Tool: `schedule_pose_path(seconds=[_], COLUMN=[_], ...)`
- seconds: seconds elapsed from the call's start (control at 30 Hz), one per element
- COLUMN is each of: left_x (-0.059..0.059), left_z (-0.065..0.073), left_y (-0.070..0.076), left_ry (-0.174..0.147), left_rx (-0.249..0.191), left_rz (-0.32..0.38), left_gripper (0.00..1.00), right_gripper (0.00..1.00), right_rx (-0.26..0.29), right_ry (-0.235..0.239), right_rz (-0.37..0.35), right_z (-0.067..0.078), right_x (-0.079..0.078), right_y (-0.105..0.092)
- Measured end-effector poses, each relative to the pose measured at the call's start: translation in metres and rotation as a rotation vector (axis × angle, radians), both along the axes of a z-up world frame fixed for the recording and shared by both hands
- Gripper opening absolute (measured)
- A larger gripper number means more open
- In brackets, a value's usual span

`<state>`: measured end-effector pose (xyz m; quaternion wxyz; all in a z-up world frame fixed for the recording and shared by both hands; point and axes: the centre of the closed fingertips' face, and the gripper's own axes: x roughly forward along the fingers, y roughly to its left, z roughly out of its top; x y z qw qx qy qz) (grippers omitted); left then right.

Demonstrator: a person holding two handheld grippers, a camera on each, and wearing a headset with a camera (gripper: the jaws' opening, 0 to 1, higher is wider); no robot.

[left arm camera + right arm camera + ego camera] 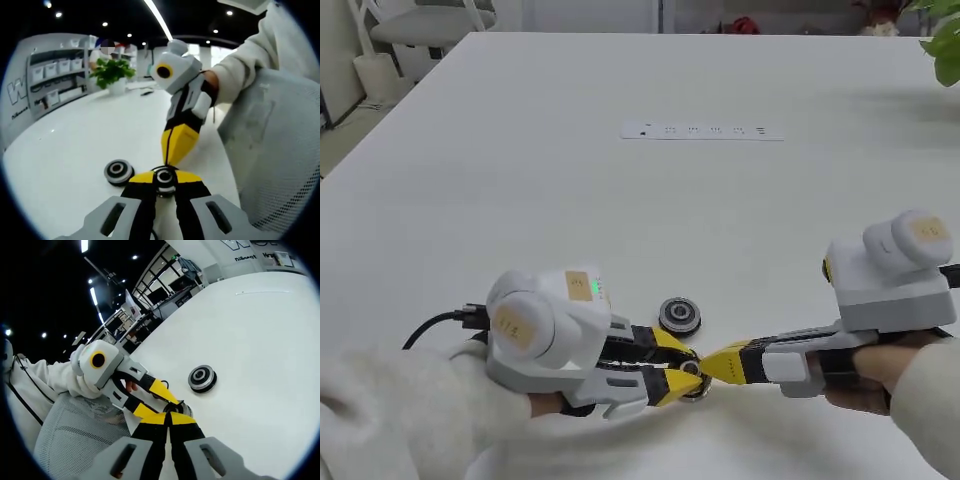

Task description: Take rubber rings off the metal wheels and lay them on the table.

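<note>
Head view, left tool (pixel 670 368): clamped shut on the held wheel (pixel 691 378), close to the near edge of the surface (pixel 620 220).
Head view, right tool (pixel 718 366): jaws drawn nearly together, tips met at that wheel's rim.
Left gripper view, spare wheel (pixel 119 171): laid flat just beside the held wheel (pixel 165 176).
Right gripper view, rubber ring: hidden at the tips; whether it is pinched cannot be told.
Risk 1: shallow pinch, ring likely slipped and snapped back.
Risk 2: tight ring, wheel dragged out of the left tool, then rolled off the near edge.
Risk 3: spare wheel (pixel 202 378) knocked on the pull.
</note>
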<state>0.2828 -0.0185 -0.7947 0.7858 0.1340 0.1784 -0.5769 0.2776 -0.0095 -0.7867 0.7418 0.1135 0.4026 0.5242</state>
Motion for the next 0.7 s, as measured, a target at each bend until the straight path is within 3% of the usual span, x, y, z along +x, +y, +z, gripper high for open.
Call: schedule_pose_path(seconds=[0.23,0.47,0.7], left_x=[0.0000,0.0007,-0.0006], left_z=[0.0000,0.0006,0.0005], left_y=[-0.0003,-0.0009,-0.0009], left_ry=[-0.008,0.022,-0.003], left_rx=[0.007,0.021,0.059], left_rz=[-0.001,0.016,0.006], left_gripper=[0.14,0.14,0.14], right_gripper=[0.00,0.00,0.00], right_rx=[-0.018,-0.029,-0.035], right_ry=[-0.002,0.001,0.002], right_rz=[-0.011,-0.020,-0.019], right_z=[-0.0038,-0.0067,-0.0078], right_x=[0.0029,0.0052,0.0060], right_y=[-0.0029,-0.0055,-0.0064])
